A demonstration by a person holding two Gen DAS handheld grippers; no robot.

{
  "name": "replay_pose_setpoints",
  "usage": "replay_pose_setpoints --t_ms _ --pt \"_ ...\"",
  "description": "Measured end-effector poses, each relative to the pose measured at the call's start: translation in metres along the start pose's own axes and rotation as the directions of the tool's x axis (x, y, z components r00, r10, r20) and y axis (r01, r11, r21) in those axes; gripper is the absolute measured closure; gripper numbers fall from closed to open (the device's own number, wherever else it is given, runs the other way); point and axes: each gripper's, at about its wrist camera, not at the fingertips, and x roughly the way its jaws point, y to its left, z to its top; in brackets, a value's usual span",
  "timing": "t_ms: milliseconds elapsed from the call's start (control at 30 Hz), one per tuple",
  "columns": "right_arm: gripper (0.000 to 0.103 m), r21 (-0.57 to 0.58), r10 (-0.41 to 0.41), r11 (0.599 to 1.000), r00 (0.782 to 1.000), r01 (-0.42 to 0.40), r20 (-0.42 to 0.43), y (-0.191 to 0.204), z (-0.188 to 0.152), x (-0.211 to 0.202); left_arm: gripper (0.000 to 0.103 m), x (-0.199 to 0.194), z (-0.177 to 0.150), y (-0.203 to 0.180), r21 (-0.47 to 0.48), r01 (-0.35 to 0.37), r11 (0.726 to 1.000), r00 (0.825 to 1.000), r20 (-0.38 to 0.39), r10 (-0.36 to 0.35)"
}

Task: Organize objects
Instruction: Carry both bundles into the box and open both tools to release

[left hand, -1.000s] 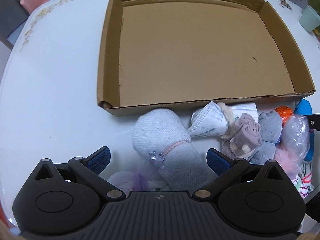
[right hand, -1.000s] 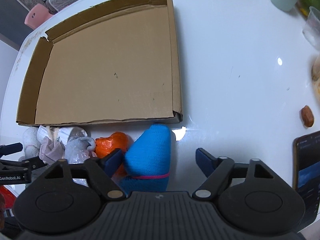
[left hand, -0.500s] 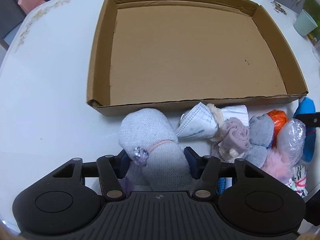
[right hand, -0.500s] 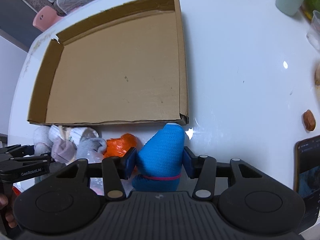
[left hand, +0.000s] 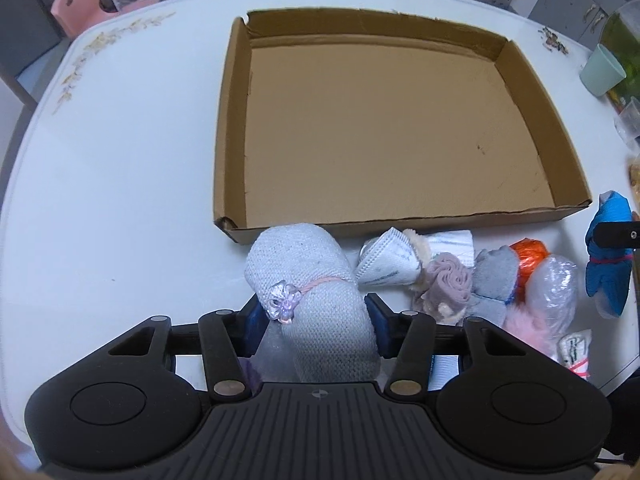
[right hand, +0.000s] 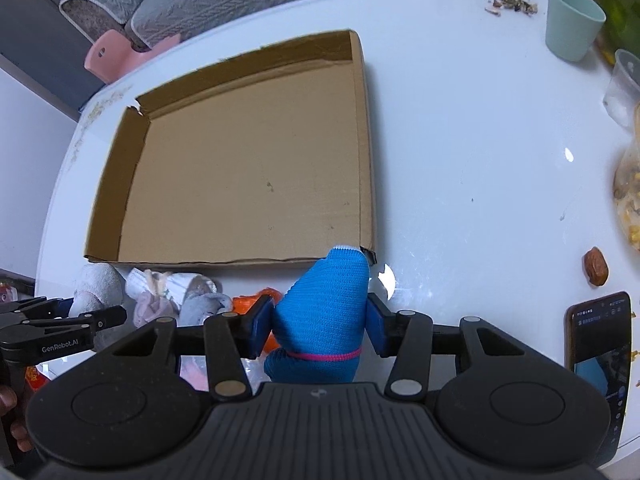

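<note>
Just in front of the near wall of the cardboard tray a heap of small things crowds the white table: a folded white face mask, a mauve rolled cloth, a grey sock bundle, an orange crinkled bag, a clear plastic bag and a pink fluffy thing. They lie touching one another, between the two grippers.

On the right part of the table stand a pale green cup and a clear plastic cup; a brown date and a smartphone with its screen lit lie near the edge. Dry crumbs are scattered by the green cup. The tabletop is glossy, with a faded floral print at its far left rim. Beyond it show a grey quilted sofa and a pink stool.

The tray is shallow, brown and bare inside, its corners torn.

The left gripper is closing its jaws on a pale grey knitted roll, bound by a pink hair tie with a clear flower bead; the blue pads press its sides, and its tip reaches the tray's near wall. The right gripper is clamped on a blue knitted roll tied with a pink band, whose white-edged tip overlaps the tray's near right corner.
</note>
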Motion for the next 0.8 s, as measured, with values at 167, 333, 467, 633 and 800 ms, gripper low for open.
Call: replay_pose_setpoints --t_ms 167,333,467,633,800 --pt "0.058 0.0 0.033 0.999 0.998 -0.033 0.052 -0.006 0.008 -0.028 0.046 -0.029 0.012 -0.001 0.034 -0.006 0.999 0.995 0.098 0.003" --pt "0.058 -0.009 0.071 0.998 0.991 -0.07 0.115 0.001 0.02 -0.035 0.046 -0.038 0.047 -0.019 0.1 -0.006 0.995 0.98 0.199 -0.014" --pt "0.058 -0.048 0.09 0.995 0.983 -0.083 0.16 0.022 0.039 -0.042 0.046 -0.036 0.078 -0.024 0.167 -0.031 0.985 0.96 0.281 -0.017" --pt "0.058 -0.123 0.121 0.988 0.968 -0.095 0.222 0.061 0.081 -0.038 0.046 -0.017 0.112 -0.015 0.21 -0.03 0.977 0.948 0.316 -0.039" --pt "0.058 -0.207 0.165 0.971 0.957 -0.115 0.238 0.101 0.12 -0.006 0.046 0.019 0.132 -0.005 0.225 -0.005 0.974 0.949 0.307 -0.066"
